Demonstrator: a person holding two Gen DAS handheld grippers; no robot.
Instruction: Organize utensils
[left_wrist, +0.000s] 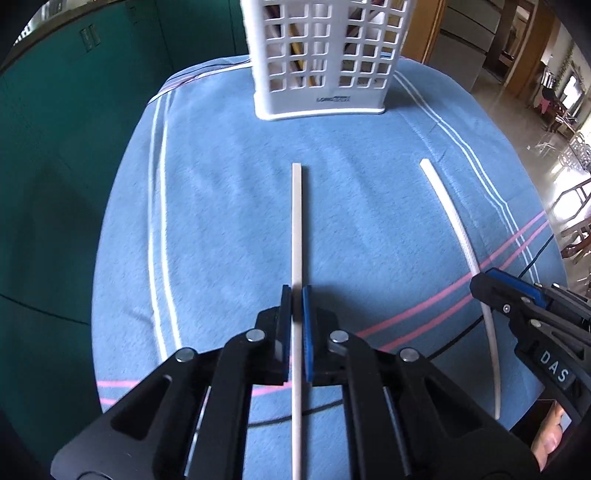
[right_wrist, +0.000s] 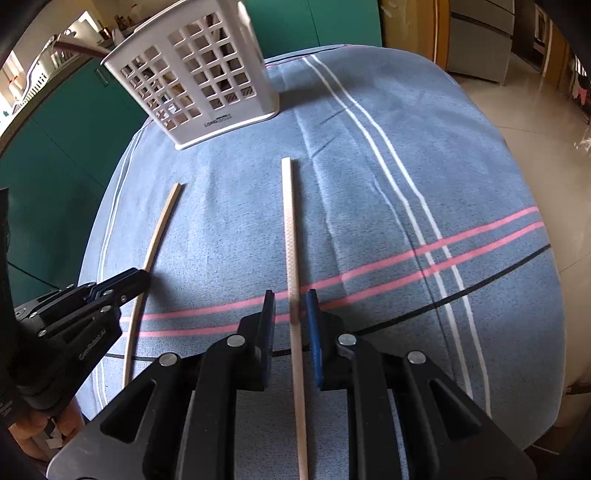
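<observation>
Two long pale chopsticks lie on a blue striped cloth (left_wrist: 221, 221). My left gripper (left_wrist: 295, 291) is shut on the left chopstick (left_wrist: 296, 221), which runs forward between its jaws. My right gripper (right_wrist: 290, 295) is open, its jaws on either side of the right chopstick (right_wrist: 288, 221) with gaps on both sides. The right chopstick also shows in the left wrist view (left_wrist: 454, 221), and the left chopstick in the right wrist view (right_wrist: 159, 229). A white lattice utensil holder (left_wrist: 325, 59) stands upright at the far end, with utensils inside; it also shows in the right wrist view (right_wrist: 192, 81).
The cloth (right_wrist: 369, 184) covers a rounded table that drops off at the left and right edges. Green cabinets (left_wrist: 74, 147) stand to the left. A tiled floor (right_wrist: 535, 129) lies to the right.
</observation>
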